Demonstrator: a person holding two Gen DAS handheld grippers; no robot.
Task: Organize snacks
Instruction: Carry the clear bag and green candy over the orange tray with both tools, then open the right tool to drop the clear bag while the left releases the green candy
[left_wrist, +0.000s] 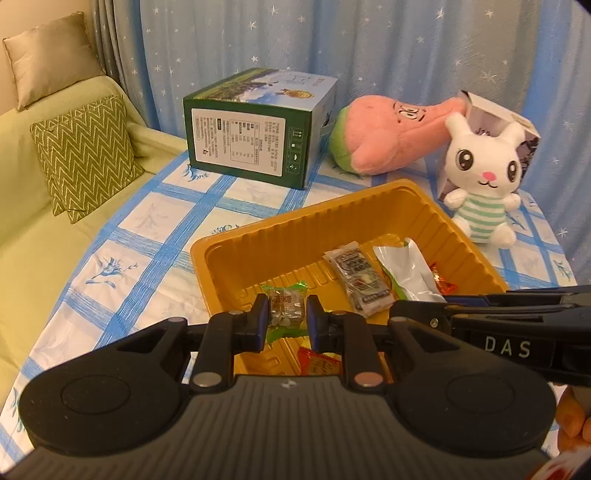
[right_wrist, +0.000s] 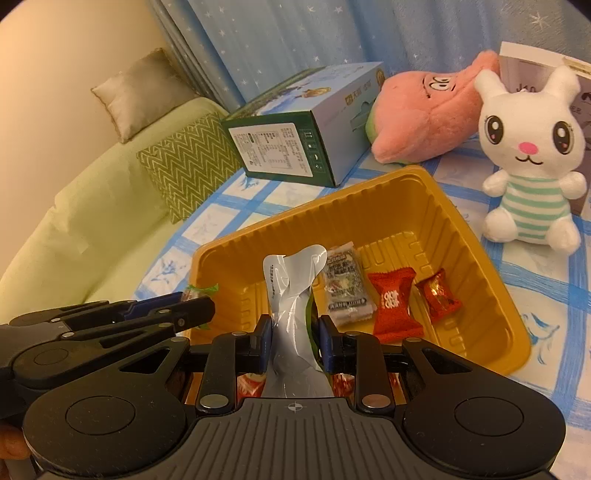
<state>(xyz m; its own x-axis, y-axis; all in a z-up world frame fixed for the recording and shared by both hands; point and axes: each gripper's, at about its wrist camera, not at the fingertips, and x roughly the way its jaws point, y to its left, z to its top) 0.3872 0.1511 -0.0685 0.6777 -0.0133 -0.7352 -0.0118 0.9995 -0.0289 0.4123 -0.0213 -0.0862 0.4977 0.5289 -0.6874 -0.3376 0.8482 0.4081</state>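
Observation:
A yellow plastic tray (left_wrist: 295, 225) (right_wrist: 369, 206) sits on the blue-checked tablecloth. My left gripper (left_wrist: 286, 319) is shut on a small green-wrapped snack (left_wrist: 286, 306) over the tray's near left part. My right gripper (right_wrist: 295, 338) is shut on a silver foil packet (right_wrist: 291, 295), held upright over the tray's near edge; it also shows in the left wrist view (left_wrist: 406, 273). In the tray lie a grey-black snack bar (right_wrist: 345, 291) (left_wrist: 356, 280), a red packet (right_wrist: 393, 304) and a red-wrapped candy (right_wrist: 439, 297). More red wrappers lie under the grippers, partly hidden.
A green and blue carton (left_wrist: 255, 125) lies behind the tray. A pink plush (left_wrist: 388, 136) and a white rabbit plush (left_wrist: 480, 173) sit at the back right before a paper bag (left_wrist: 495, 114). A green sofa with cushions (left_wrist: 85, 147) is on the left.

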